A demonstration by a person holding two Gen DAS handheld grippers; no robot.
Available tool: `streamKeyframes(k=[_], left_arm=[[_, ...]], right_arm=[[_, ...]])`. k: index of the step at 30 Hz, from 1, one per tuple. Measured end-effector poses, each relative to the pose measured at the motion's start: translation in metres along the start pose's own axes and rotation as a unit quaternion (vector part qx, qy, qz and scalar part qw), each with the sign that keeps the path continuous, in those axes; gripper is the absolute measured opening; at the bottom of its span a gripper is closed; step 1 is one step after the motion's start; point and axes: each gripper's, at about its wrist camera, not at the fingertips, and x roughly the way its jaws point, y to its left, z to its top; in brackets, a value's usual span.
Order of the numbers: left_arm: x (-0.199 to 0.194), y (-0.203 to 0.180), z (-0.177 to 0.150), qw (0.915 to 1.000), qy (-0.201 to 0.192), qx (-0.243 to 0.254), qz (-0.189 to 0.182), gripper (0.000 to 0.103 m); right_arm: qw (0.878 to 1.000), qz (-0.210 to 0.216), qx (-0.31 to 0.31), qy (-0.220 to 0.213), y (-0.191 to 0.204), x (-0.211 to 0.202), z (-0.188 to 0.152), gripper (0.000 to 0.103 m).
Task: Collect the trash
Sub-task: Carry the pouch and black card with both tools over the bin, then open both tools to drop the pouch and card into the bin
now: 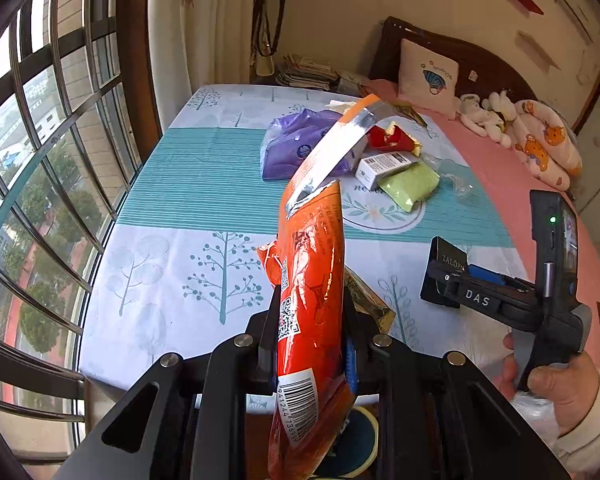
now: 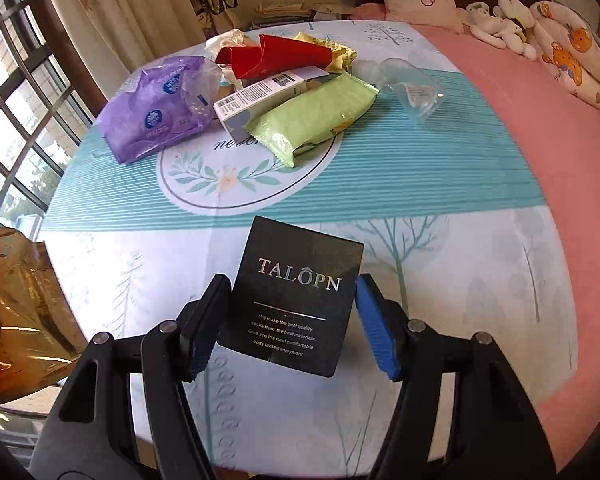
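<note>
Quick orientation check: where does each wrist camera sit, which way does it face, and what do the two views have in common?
Left wrist: looks down along the left gripper, clamped on an orange wrapper; the person's hand shows.
Right wrist: looks down along the right gripper, jaws around a black TALOPN card; no hand shows.
Shared: the bed sheet, the purple bag, the green packet.

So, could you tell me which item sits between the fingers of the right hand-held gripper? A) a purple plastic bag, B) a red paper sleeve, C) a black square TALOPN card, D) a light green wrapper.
C: the black square TALOPN card sits between the fingers of the right hand-held gripper.
</note>
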Motion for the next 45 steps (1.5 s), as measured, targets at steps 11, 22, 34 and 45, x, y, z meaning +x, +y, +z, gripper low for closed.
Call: streamKeyframes(k=[11, 22, 34, 45], left_arm=[[-0.043, -0.022, -0.095, 0.9844, 0.068, 0.138, -0.086, 0.022], [0.05, -0.066, -0.235, 0.9554, 0.197, 0.198, -0.096, 0.023], [0.214, -0.062, -0.37, 0.9451, 0.24, 0.211, -0.07, 0.075], [0.226, -0.057, -0.375, 0.9523, 0.23, 0.197, -0.036, 0.088]], right_arm=[[0.998, 0.034, 0.052, 0.008, 0.006, -0.104, -0.14, 0.062], [0.986, 0.037, 0.102, 0.128, -0.036, -0.028, -0.277, 0.062], [0.961, 0.084, 0.136, 0.228, -0.092, 0.168, -0.4, 0.066], [0.964, 0.072, 0.141, 0.212, -0.107, 0.177, -0.42, 0.072]])
